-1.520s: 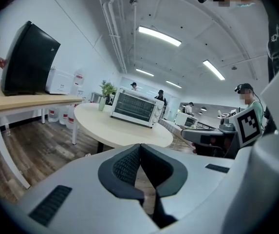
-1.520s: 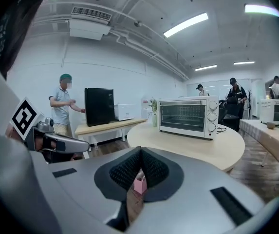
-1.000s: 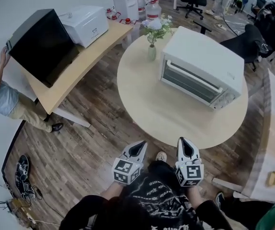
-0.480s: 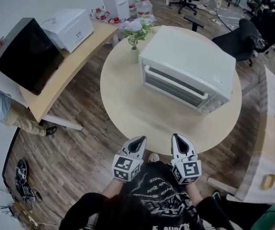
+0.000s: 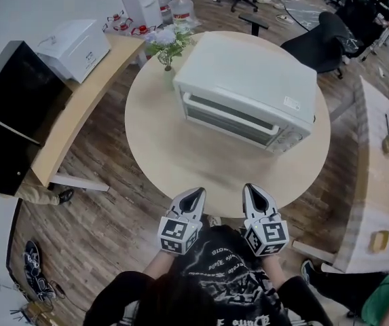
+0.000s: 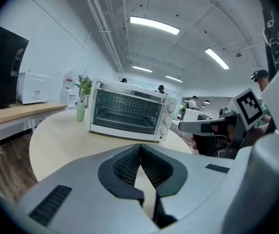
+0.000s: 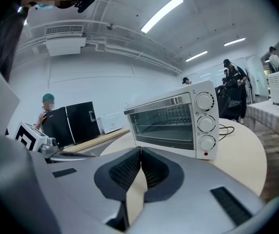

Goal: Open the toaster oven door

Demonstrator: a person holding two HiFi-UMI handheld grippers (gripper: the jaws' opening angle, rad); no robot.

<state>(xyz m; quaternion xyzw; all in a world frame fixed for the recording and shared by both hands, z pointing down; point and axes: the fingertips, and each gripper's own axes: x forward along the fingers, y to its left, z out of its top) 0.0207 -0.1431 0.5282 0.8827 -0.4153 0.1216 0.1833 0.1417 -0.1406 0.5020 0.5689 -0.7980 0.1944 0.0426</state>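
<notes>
Head view: closer to oven (image 5: 248, 73) than a second ago; left gripper (image 5: 195, 193), right gripper (image 5: 253, 188) pinched together, empty; handle (image 5: 229, 111) well ahead, untouched.

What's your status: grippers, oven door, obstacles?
Left gripper shut, empty. Right gripper shut, empty. Oven door closed, untouched. Vase beside oven, off the path.

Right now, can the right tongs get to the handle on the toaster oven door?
Probably yes. The right tongs hover at the near edge of the table, with only bare tabletop between them and the door handle, which faces them. They're shut, though, so they'd have to open first.
</notes>
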